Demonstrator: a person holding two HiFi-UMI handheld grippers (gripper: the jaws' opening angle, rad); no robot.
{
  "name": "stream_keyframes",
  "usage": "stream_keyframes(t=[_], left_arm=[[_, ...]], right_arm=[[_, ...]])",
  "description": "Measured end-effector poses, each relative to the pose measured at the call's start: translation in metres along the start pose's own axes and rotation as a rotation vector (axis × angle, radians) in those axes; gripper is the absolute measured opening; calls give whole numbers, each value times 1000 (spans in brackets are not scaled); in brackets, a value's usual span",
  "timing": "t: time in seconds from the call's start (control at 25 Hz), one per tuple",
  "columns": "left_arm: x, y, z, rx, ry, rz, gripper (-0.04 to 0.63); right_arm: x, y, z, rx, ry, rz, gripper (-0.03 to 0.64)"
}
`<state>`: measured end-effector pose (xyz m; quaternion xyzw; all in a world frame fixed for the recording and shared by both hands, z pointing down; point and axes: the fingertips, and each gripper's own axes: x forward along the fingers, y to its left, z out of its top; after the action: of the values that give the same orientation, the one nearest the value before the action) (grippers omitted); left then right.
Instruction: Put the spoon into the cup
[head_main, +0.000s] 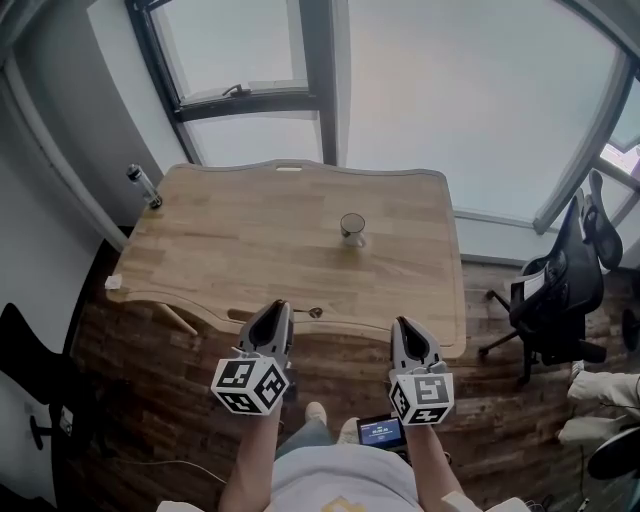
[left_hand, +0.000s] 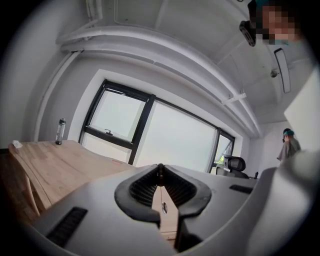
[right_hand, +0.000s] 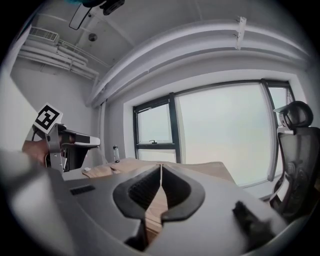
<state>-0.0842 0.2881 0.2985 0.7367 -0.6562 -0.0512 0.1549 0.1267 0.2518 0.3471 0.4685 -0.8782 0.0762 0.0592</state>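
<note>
Head view puts both claws nearest us, short of the table's near edge. The left gripper (head_main: 279, 306) and the right gripper (head_main: 402, 323) each have their jaws pressed together at the tips, and their own views show nothing held between them. Just past the left tips, the spoon (head_main: 313, 312) lies on the table (head_main: 200, 250) right at its near rim. The cup (head_main: 352, 229) stands upright further off, toward mid-table and well apart from the spoon.

We judge the main risk to be the spoon's place so close to the rim: a badly aimed claw could nudge it over the edge. Its thin handle may also slip from the pads, and a hasty drop could tip the cup.

The left gripper covers part of the spoon's handle, so how it lies is unclear. In the left gripper view a faint line ending in a small oval shows below the tips, and we cannot say what it is. The cup's inside is hidden from us.
</note>
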Motion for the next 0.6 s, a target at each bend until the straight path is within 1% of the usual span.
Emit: stream_keyframes(t=[0.12, 0.36, 0.48, 0.6], left_arm=[[1, 4, 6, 0, -18, 10, 46], [14, 14, 0, -14, -10, 15, 46], [31, 24, 0, -33, -11, 15, 46], [58, 34, 1, -51, -9, 3, 46]], right_arm=[[2, -1, 0, 0, 0, -1, 32], [18, -5, -4, -2, 6, -2, 32], [34, -7, -6, -9, 15, -2, 32], [58, -15, -5, -18, 28, -10, 32]])
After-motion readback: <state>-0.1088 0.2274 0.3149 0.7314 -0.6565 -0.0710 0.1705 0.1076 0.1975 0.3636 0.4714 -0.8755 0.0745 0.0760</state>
